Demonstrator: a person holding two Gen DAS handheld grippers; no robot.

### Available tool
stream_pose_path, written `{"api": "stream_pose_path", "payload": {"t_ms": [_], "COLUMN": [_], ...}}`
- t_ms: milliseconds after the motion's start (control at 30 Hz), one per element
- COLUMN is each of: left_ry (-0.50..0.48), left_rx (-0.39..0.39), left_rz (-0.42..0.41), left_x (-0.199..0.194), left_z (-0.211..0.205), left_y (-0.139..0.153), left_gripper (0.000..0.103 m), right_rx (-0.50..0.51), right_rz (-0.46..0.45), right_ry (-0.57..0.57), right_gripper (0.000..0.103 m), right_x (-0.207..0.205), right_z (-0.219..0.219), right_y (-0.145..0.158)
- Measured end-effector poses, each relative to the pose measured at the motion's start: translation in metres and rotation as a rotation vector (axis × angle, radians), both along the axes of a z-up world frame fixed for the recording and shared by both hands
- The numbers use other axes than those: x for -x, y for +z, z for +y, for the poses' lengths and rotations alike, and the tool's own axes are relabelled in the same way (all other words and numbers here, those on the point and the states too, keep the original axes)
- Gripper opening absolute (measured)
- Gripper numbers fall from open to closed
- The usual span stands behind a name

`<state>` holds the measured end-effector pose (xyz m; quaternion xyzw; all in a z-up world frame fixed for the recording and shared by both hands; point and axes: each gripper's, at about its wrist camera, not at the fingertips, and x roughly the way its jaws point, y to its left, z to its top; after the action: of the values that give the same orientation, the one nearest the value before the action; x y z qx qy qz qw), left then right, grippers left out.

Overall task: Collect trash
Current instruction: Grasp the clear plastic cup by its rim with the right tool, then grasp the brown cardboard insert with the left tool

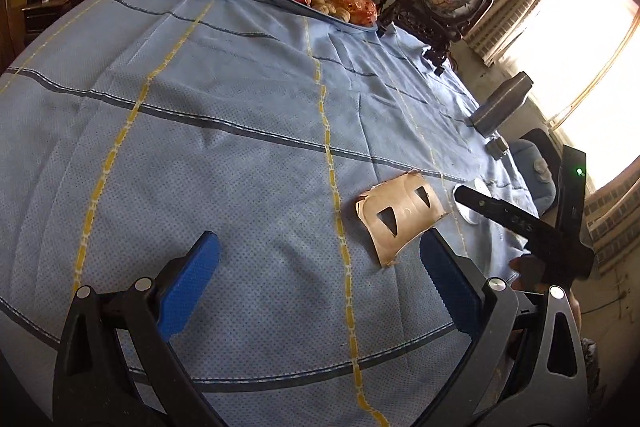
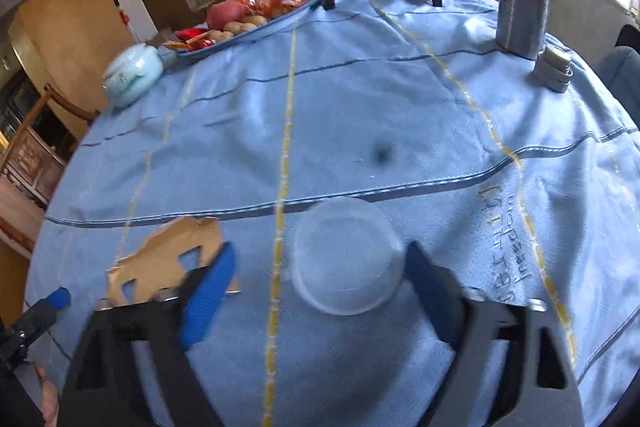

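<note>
On counter (image 2: pixel 360 99), near front edge: clear plastic cup (image 2: pixel 347 259) framed between fingers of right gripper (image 2: pixel 320 291), fingers apart, not yet pressed, positioned for grasp; torn cardboard scrap (image 1: pixel 400 221) just beside; left gripper (image 1: pixel 320 287) held wide apart, nothing gripped

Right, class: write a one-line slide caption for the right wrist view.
Open right claw straddles a clear plastic cup on the blue tablecloth, torn cardboard beside it.
</note>
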<state>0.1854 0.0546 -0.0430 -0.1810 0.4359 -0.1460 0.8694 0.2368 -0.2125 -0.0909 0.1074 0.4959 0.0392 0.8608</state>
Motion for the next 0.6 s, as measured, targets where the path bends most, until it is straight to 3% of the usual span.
{"api": "stream_pose_path", "payload": {"t_ms": [133, 367, 600], "left_ry": [-0.011, -0.014, -0.019], "left_rx": [0.005, -0.01, -0.059], "left_rz": [0.022, 0.033, 0.033], "left_x": [-0.003, -0.005, -0.005], "left_z": [0.0, -0.002, -0.008], "left_y": [-0.003, -0.005, -0.005], "left_gripper": [0.096, 0.096, 0.096], "right_rx": [0.054, 0.088, 0.047], "right_rz": [-0.072, -0.104, -0.104], "right_ry": [-0.003, -0.004, 0.012], "right_gripper": [0.054, 0.054, 0.055], "right_x": [0.024, 0.082, 0.09], "right_z": [-0.012, -0.039, -0.043], "right_y": [0.016, 0.019, 0.017]}}
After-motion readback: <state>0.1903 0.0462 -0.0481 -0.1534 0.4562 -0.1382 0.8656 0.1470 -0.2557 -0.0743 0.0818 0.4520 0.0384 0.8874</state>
